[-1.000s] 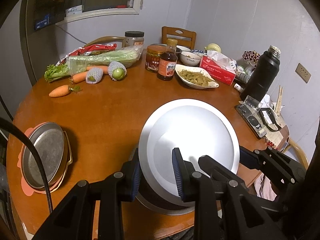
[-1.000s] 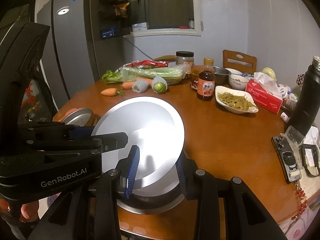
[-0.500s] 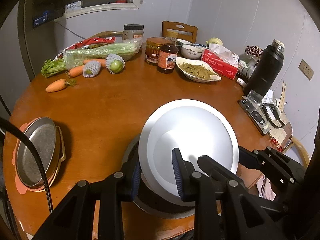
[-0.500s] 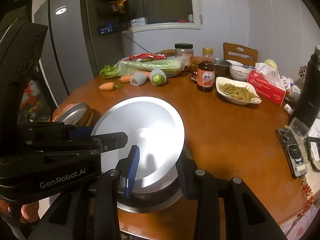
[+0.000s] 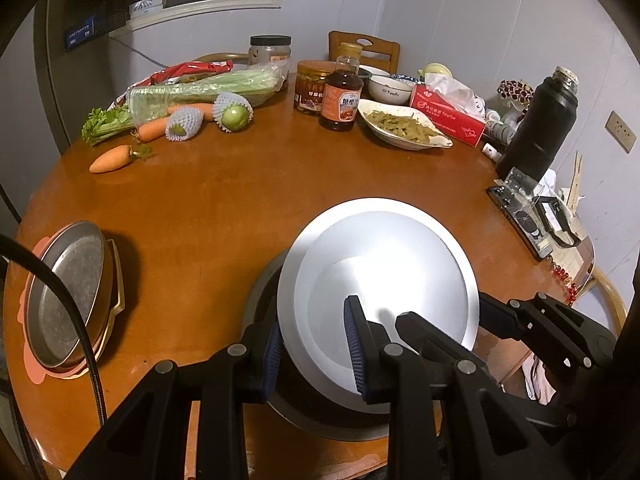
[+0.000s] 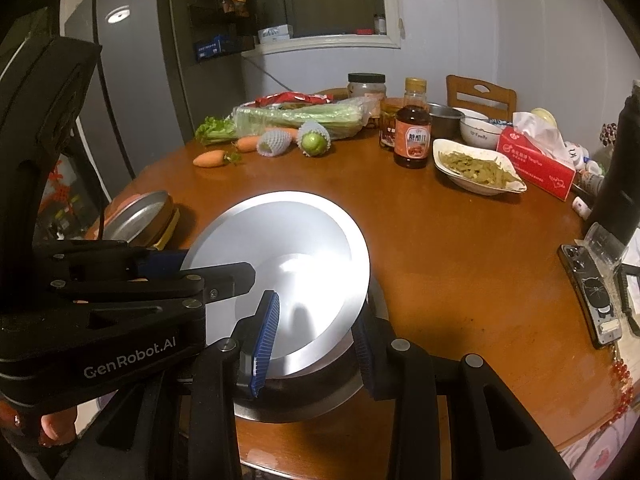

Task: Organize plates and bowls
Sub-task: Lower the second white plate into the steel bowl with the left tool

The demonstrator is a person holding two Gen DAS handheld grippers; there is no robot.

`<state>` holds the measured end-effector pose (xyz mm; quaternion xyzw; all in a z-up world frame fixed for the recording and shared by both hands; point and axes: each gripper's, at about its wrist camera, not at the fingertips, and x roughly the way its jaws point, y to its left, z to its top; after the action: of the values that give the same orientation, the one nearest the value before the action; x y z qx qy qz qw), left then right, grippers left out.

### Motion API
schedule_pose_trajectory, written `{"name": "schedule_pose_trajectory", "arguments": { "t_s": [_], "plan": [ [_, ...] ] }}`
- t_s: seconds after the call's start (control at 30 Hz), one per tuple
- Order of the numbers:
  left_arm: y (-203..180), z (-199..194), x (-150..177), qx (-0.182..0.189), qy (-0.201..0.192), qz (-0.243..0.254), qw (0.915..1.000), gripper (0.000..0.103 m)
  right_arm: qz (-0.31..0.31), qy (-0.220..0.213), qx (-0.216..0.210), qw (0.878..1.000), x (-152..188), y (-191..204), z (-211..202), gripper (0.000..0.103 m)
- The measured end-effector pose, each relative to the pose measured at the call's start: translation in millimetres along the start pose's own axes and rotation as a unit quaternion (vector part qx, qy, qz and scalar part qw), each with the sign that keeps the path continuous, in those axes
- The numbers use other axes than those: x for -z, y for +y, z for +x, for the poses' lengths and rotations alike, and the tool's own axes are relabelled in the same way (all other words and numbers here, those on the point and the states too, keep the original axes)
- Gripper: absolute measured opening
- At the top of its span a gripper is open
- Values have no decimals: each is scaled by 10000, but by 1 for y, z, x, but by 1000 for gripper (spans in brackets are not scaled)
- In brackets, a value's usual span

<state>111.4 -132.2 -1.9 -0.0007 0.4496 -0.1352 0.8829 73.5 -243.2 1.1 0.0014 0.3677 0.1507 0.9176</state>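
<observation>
The silver plate [image 5: 384, 280] is pinched at opposite rim edges by the left tongs [image 5: 314, 354] and right tongs [image 6: 316, 340], over a dark bowl [image 5: 320, 412] near the tabletop's [image 5: 248, 200] front edge. It is judged stiff, light, slippery; rim grips suit it.

Cluttered round wooden table [image 5: 248, 208]

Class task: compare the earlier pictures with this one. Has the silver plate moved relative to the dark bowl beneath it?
Yes. The silver plate has come down towards the dark bowl, covering more of its rim.
</observation>
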Motion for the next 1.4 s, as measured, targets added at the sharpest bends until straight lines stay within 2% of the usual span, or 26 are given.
{"name": "schedule_pose_trajectory", "arguments": {
  "t_s": [0.43,1.13,1.4],
  "plan": [
    [-3,3,4,-196,-10,98,9998,29,-70,61,63,9999,4,1,7,38],
    [0,3,6,-183,3,58,9998,29,-32,103,72,9999,4,-2,9,38],
    [1,3,6,-178,7,41,9998,29,-56,108,208,9997,6,-5,10,38]
  ]
}}
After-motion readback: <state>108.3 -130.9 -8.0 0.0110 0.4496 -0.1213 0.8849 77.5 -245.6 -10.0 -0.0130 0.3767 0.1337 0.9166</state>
